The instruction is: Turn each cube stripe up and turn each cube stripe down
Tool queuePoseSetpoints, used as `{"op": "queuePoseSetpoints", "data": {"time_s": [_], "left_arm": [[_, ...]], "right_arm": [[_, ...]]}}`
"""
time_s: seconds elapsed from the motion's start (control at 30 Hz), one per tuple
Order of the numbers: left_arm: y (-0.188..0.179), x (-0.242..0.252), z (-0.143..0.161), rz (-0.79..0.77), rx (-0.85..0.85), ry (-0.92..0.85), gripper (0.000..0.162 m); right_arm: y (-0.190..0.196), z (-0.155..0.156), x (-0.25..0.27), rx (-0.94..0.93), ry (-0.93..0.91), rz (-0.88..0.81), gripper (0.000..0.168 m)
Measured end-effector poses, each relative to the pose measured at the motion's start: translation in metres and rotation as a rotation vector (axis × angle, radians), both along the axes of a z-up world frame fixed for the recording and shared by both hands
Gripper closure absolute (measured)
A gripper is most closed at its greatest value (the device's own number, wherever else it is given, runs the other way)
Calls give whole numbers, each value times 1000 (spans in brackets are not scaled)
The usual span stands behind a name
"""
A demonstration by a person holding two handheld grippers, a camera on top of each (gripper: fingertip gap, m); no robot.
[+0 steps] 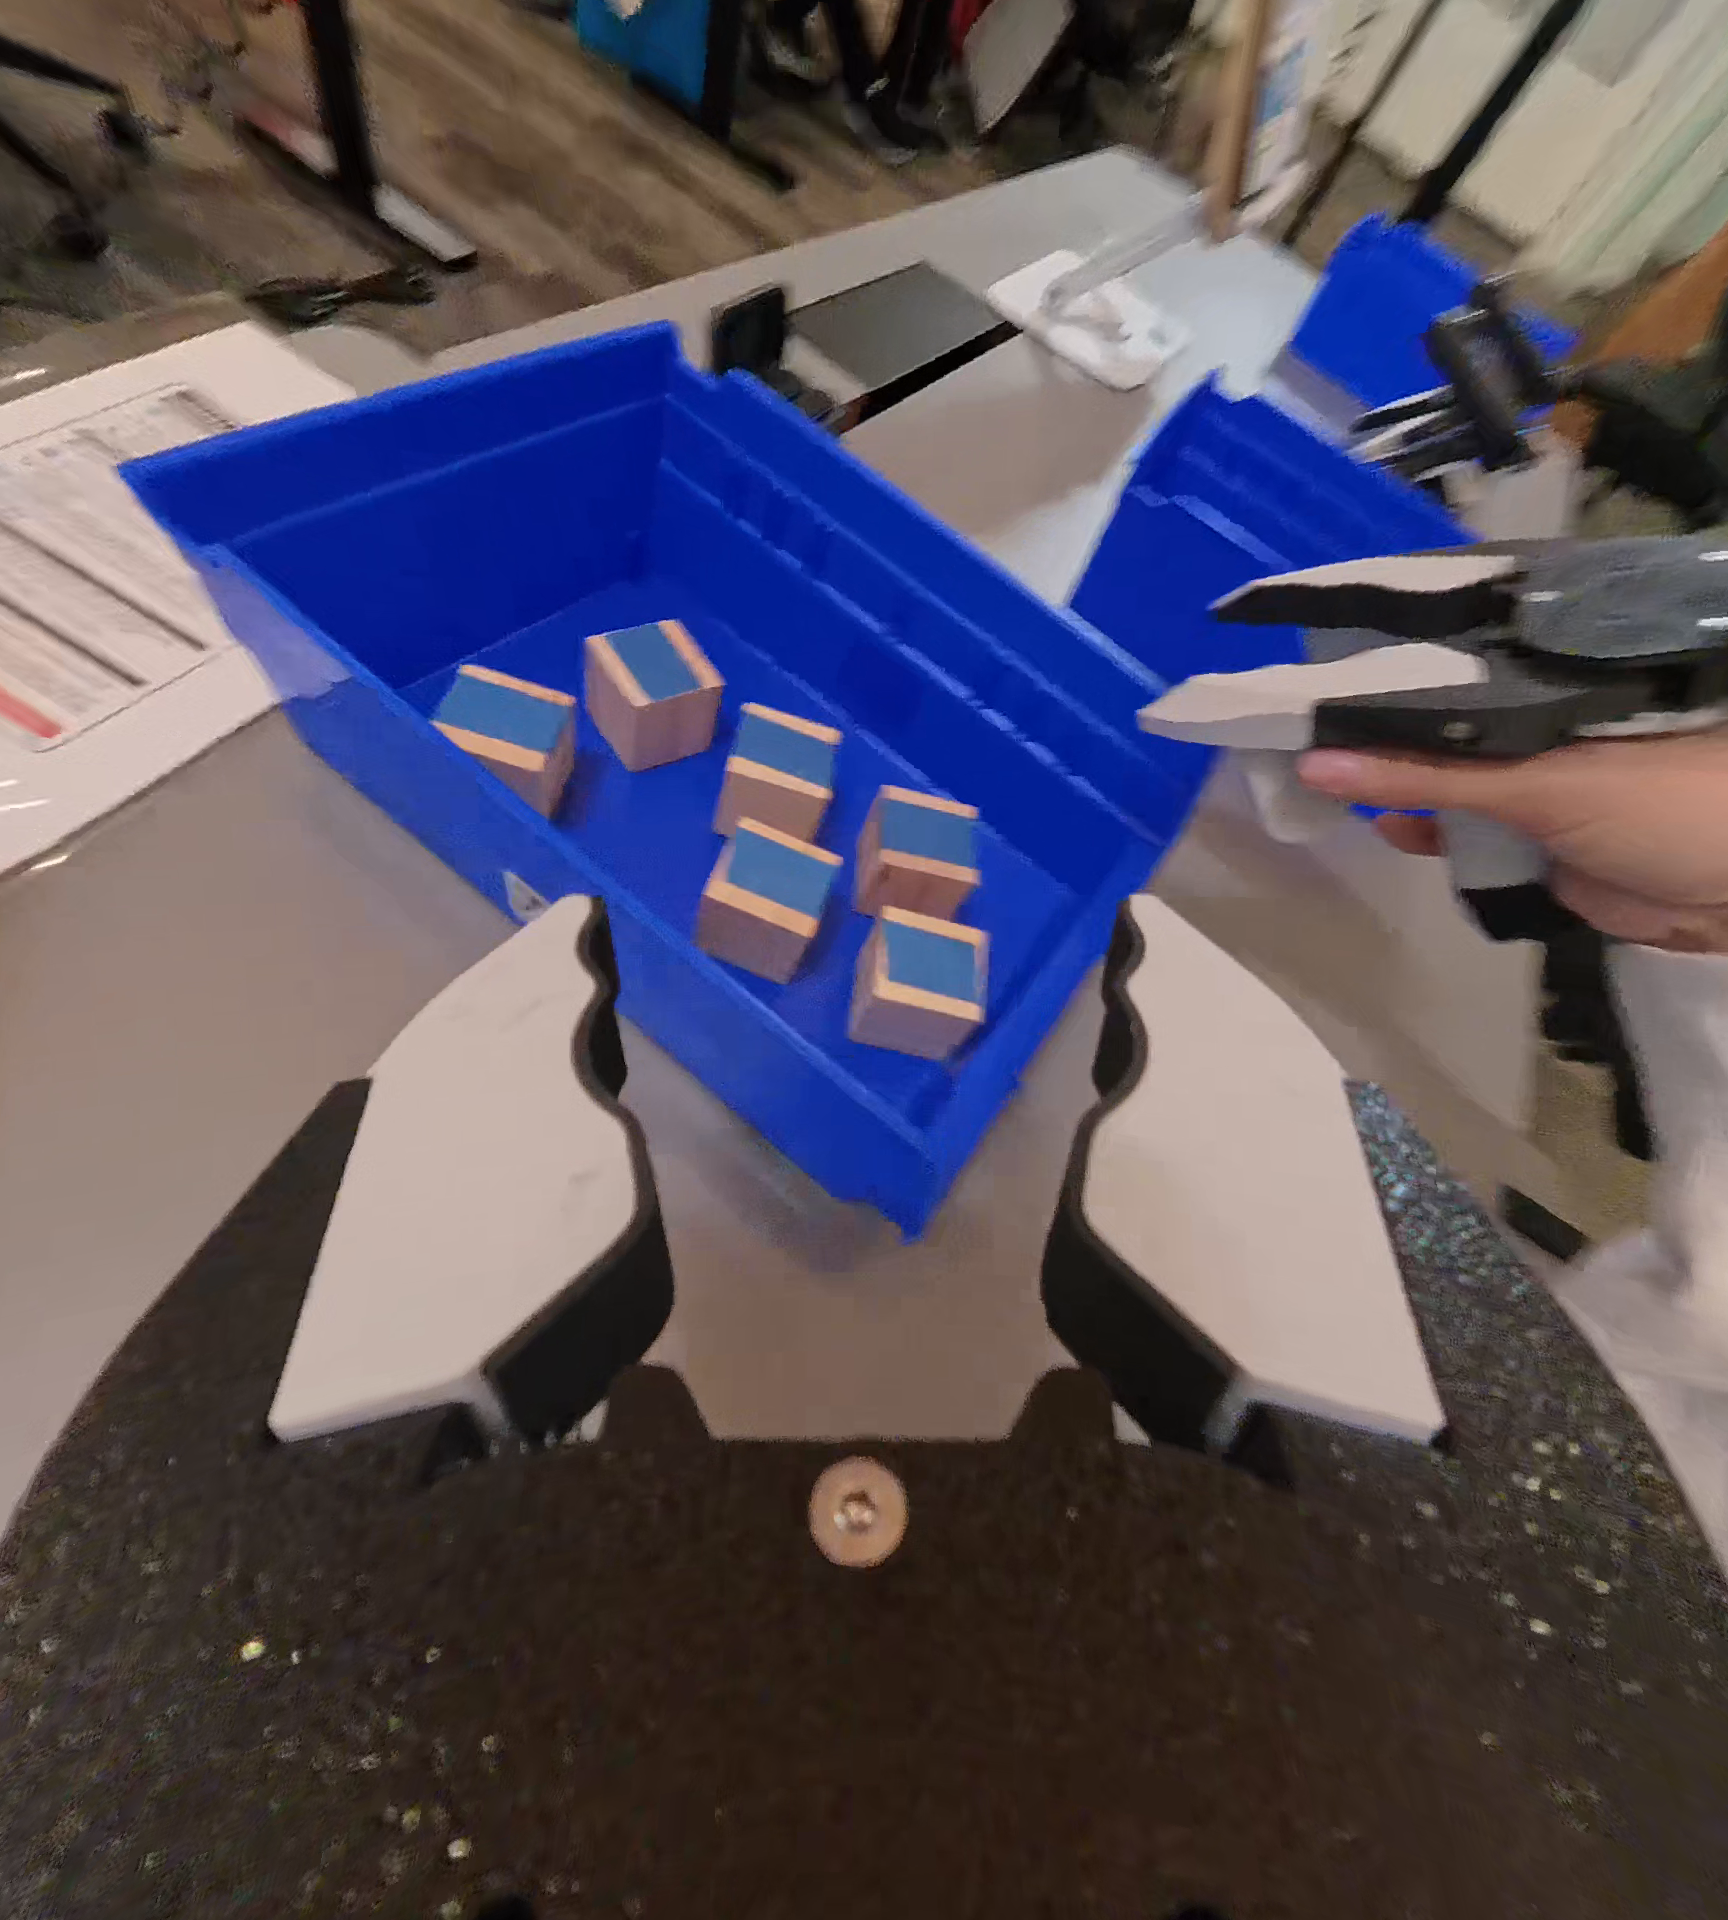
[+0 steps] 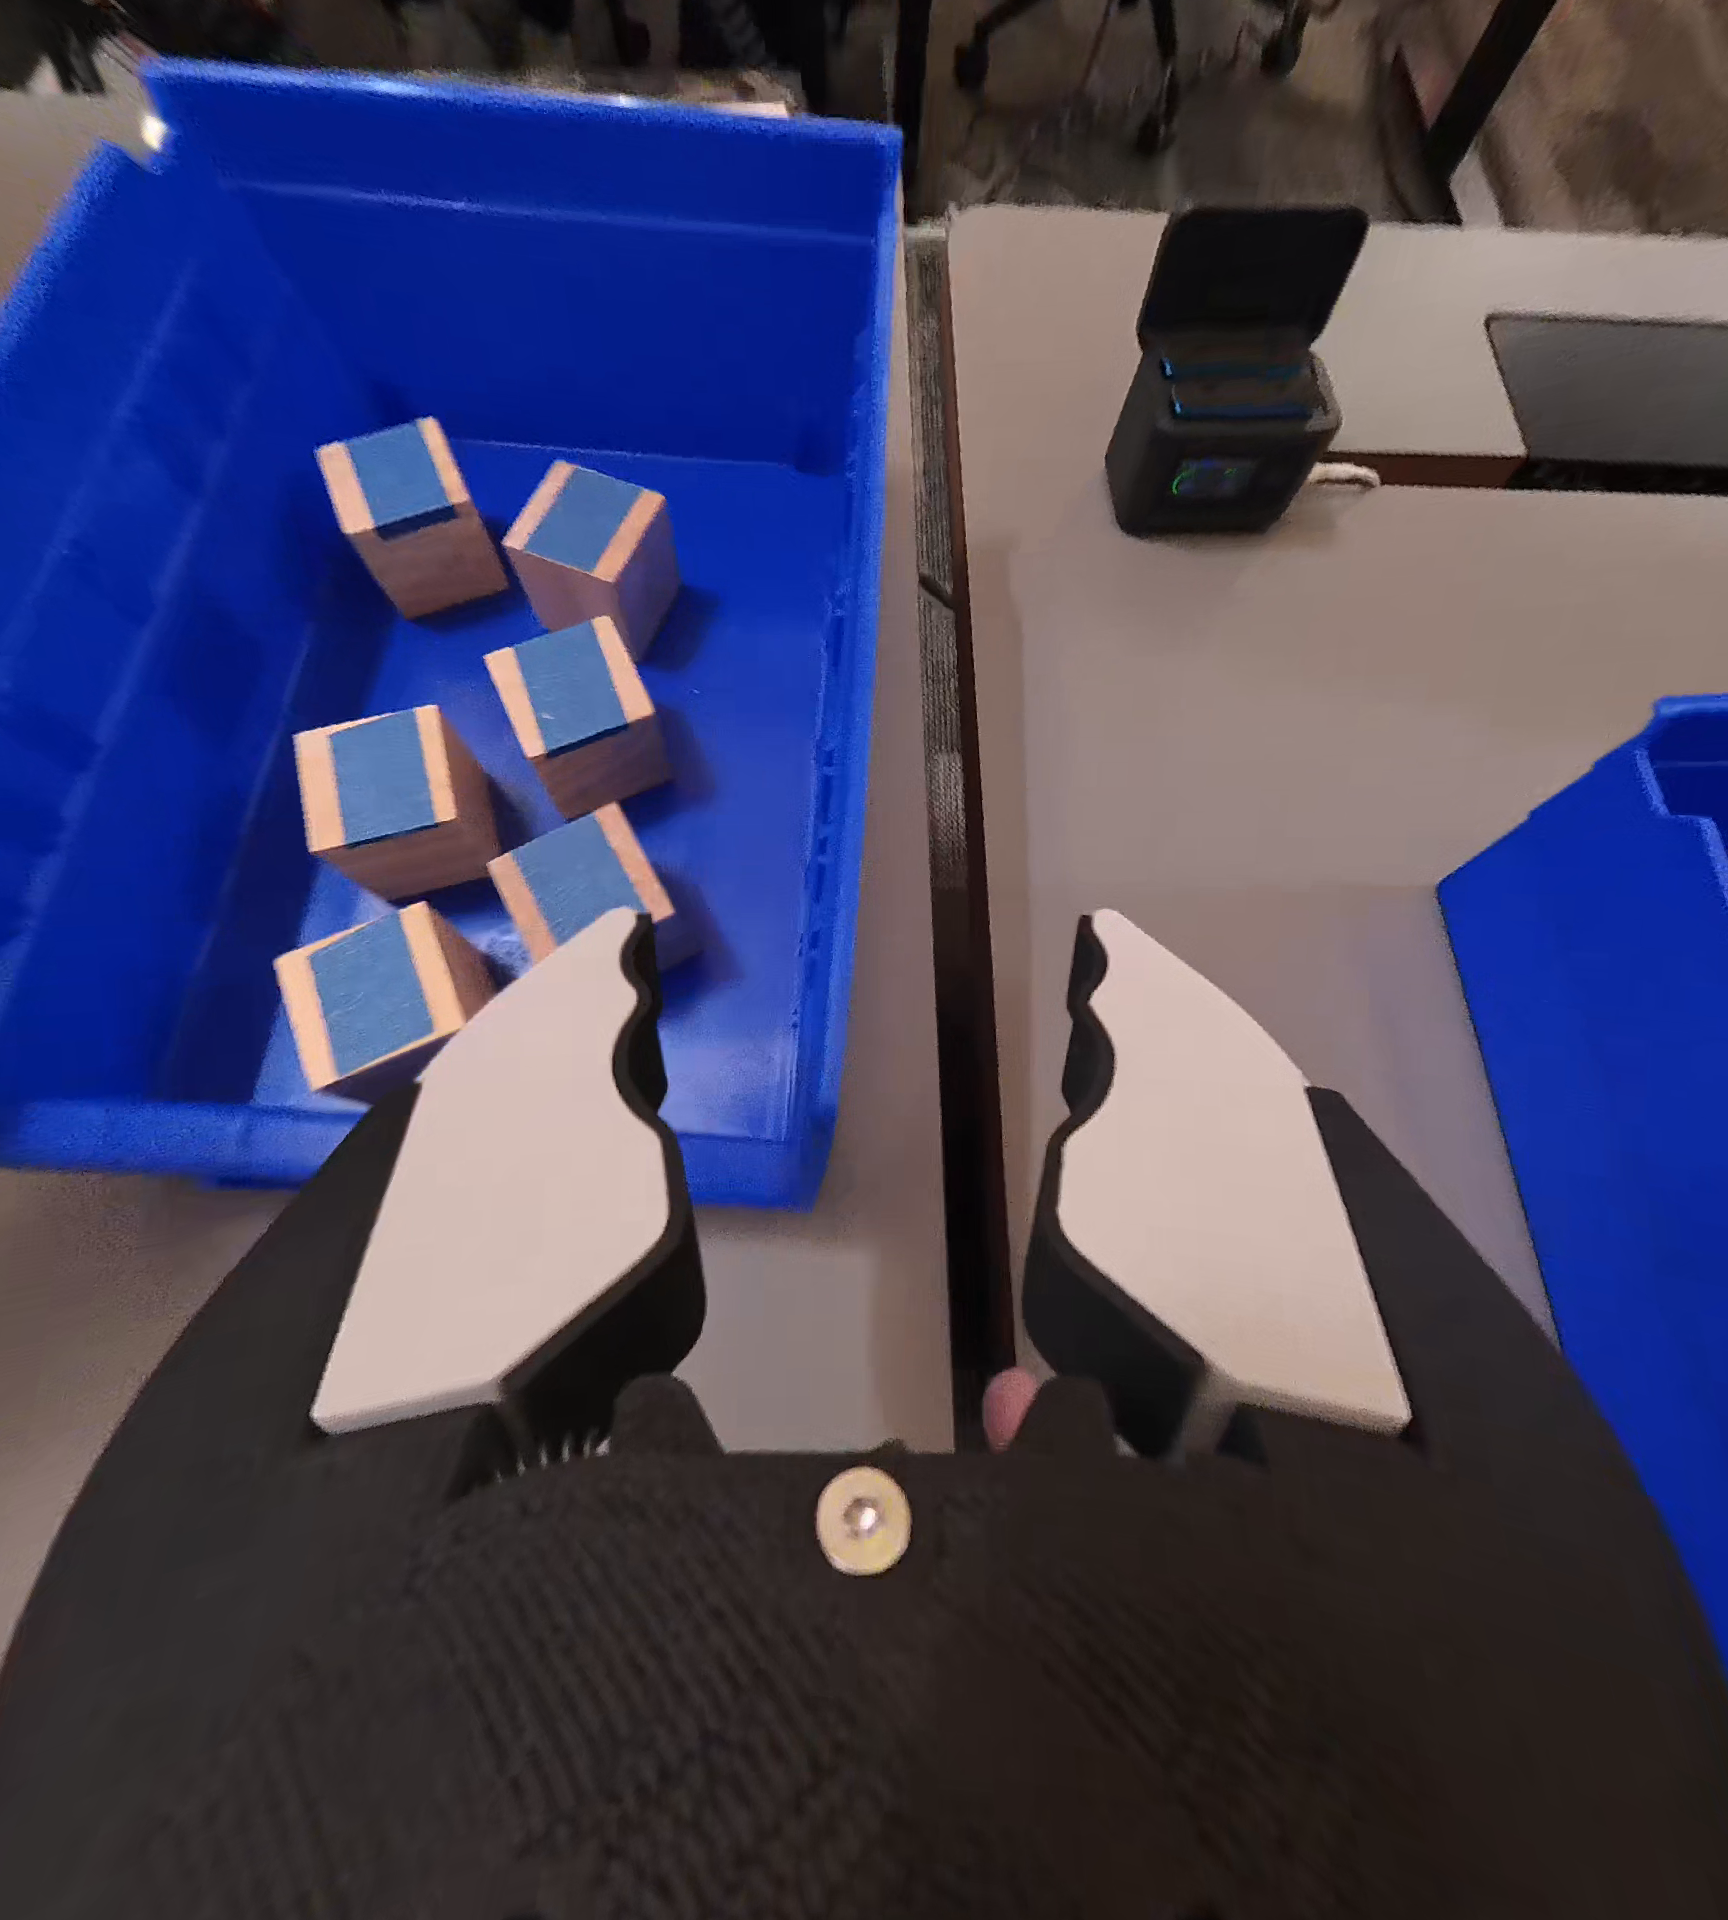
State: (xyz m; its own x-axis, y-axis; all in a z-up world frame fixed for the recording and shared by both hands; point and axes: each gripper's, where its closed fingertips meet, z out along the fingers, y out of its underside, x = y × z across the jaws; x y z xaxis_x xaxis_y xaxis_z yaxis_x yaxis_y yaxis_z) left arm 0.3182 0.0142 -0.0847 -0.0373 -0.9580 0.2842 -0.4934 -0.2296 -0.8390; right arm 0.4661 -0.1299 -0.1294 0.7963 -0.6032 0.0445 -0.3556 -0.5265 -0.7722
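Grey desk (image 2: 1203,727), office clutter behind. Six wooden cubes (image 2: 569,717) sit stripe-up in the blue bin (image 2: 527,177) on the left. Left gripper (image 1: 855,997) and right gripper (image 2: 865,997) both gape wide, empty. Cubes look light and rigid (probably slick), so pinch the bare wooden sides.

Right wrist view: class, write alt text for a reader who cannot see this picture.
Six wooden cubes, each with its blue stripe facing up, sit in a blue bin on a grey table. The open, empty right claw hovers near the bin's corner; a second blue bin lies to the right.
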Motion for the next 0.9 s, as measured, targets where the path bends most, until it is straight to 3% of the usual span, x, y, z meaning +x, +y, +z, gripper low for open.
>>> {"op": "queuePoseSetpoints", "data": {"time_s": [0.13, 0.23, 0.33, 0.53, 0.63, 0.9], "left_arm": [[23, 34, -39, 132, 177, 166, 77], [34, 47, -65, 163, 209, 252, 85], [41, 50, -70, 198, 203, 252, 107], [66, 25, -69, 288, 257, 285, 137], [72, -4, -67, 287, 255, 299, 142], [119, -153, -69, 365, 205, 295, 153]], "right_arm": [[14, -18, 11, -40, 68, 16, 95], [18, -27, 14, -65, 86, 13, 108], [27, -31, 5, -54, 113, 72, 161], [36, -33, -36, -90, 169, 143, 162], [39, -34, -69, -97, 166, 125, 162], [82, -33, -221, -106, 144, 175, 160]]}}
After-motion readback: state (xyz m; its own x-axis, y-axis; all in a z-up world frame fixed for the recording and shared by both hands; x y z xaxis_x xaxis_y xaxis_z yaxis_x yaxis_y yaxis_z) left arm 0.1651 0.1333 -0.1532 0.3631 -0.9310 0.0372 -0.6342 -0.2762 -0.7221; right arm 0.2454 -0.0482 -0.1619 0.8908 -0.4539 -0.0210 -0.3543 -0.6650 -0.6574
